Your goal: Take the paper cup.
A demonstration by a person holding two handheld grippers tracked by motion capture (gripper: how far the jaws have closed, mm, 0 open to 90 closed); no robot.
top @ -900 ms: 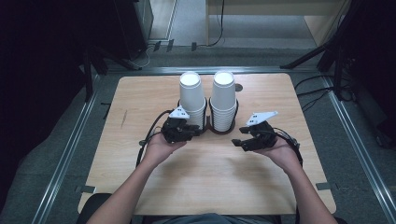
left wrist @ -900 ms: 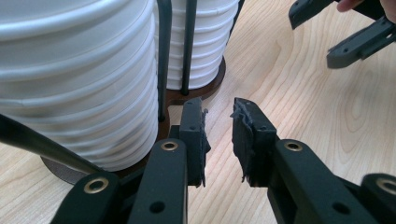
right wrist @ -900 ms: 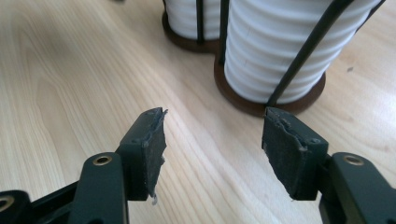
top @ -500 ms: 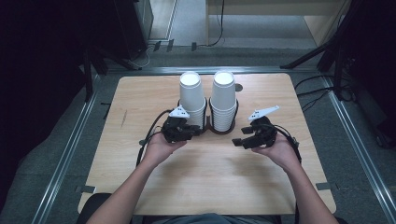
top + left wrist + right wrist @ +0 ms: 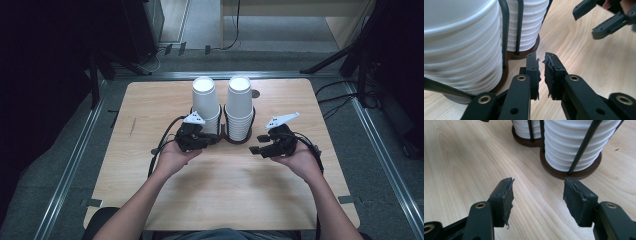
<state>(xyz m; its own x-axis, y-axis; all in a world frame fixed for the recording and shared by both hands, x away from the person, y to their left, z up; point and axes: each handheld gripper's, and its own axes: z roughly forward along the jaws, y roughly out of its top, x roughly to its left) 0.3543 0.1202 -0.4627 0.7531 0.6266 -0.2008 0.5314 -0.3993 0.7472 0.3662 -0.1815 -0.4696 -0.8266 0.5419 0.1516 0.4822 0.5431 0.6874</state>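
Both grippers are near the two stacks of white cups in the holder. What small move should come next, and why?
Probably open the left gripper first. Its jaws stand almost shut with nothing between them, low beside the left cup stack, so it cannot take a cup as it is. The right gripper is open and empty, facing the base of the right cup stack in the holder.

Overhead light falls evenly on the pale wooden counter (image 5: 220, 190), while the surrounding floor sinks into dark. The stacked white paper cups (image 5: 461, 42) blur at close range in the left gripper view, with soft glare on their rims
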